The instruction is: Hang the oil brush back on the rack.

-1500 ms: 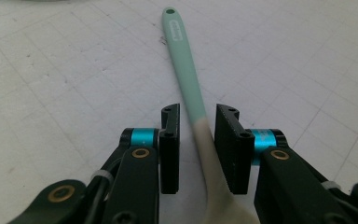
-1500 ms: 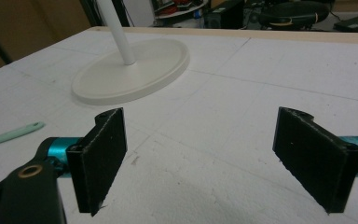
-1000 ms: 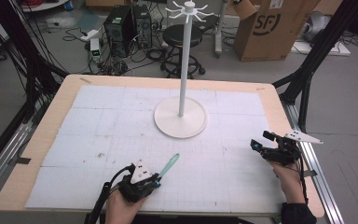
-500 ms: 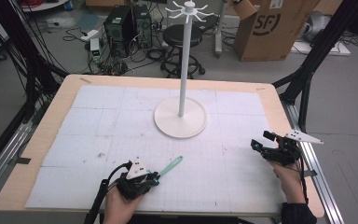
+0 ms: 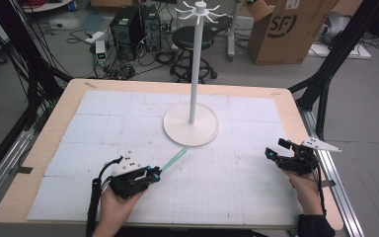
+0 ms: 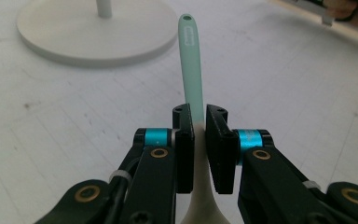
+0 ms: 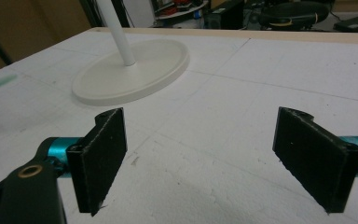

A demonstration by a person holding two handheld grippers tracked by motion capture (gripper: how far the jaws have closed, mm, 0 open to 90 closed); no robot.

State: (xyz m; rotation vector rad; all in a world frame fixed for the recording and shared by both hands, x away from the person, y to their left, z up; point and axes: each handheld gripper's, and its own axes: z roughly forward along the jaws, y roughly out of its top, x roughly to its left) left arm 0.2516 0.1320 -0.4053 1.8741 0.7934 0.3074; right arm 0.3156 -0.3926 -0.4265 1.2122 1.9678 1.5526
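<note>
The left gripper [image 6: 196, 140] has its jaws clamped on the pale neck of a mint-green spatula [image 6: 189, 65], whose handle sticks out past the jaw tips toward the white stand [image 5: 191, 123], its end just short of the stand's round base. The right gripper [image 5: 276, 157], well to the other side of the stand over the table [image 5: 44, 148], holds its jaws wide apart with nothing between them.

Mint-green utensil handle [image 6: 189, 70] – white stand [image 5: 191, 123], pale gridded table [image 5: 103, 128].

Slim mint-green spatula [image 6: 189, 65] with white lower end, hole at its tip, pointing toward frame top, clamped between jaws
</note>
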